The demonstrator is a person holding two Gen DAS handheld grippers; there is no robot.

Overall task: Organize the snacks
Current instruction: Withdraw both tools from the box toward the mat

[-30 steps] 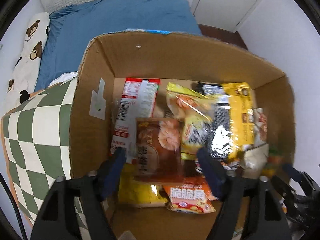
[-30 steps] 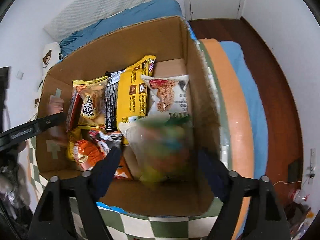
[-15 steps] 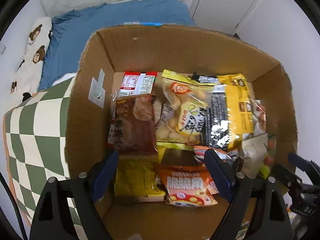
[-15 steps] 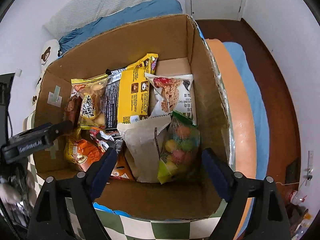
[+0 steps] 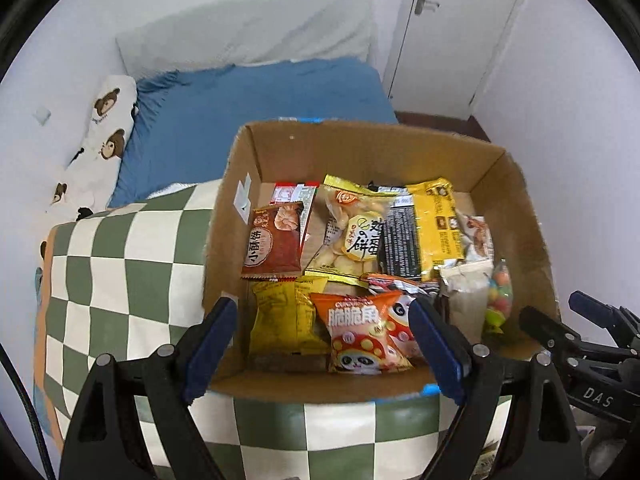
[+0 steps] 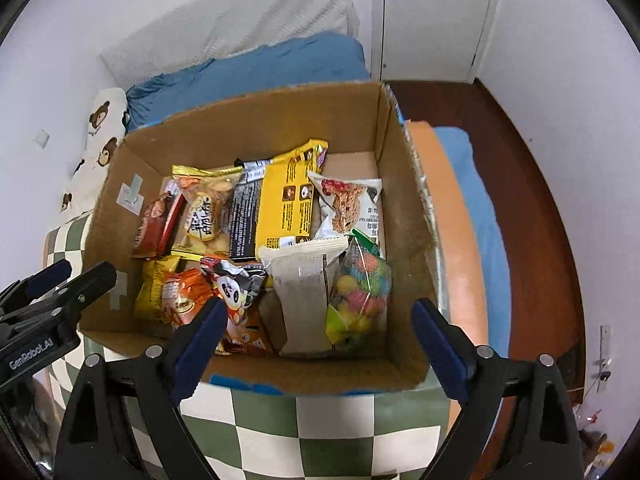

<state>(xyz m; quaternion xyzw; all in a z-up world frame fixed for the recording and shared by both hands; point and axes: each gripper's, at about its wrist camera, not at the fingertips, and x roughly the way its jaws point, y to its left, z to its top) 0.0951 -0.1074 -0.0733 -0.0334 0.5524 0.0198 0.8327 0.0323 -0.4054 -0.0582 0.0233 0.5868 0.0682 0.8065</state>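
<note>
An open cardboard box (image 5: 500, 168) (image 6: 260, 128) holds several snack packs. A brown-red prawn cracker pack (image 5: 276, 240) (image 6: 154, 224) lies at its left. At the right front a bag of coloured candies (image 6: 360, 300) (image 5: 498, 292) leans beside a white pack (image 6: 304, 292). My left gripper (image 5: 320, 312) hangs open over the box's near edge, above an orange panda bag (image 5: 360, 328), holding nothing. Above the near right corner my right gripper (image 6: 319, 308) has its jaws opening, with nothing between them. Each gripper shows in the other's view: the right gripper (image 5: 560, 312), the left gripper (image 6: 76, 276).
The box rests on a green-and-white checked cover (image 5: 120, 280) on a bed with a blue sheet (image 5: 260, 112) and a bear-print pillow (image 5: 108, 120). A white door (image 6: 432, 20) and dark wooden floor (image 6: 520, 160) lie beyond on the right.
The cracker pack left my left gripper and lies in the box. The candy bag dropped from my right gripper. Both grippers rose and drew back over the near edge.
</note>
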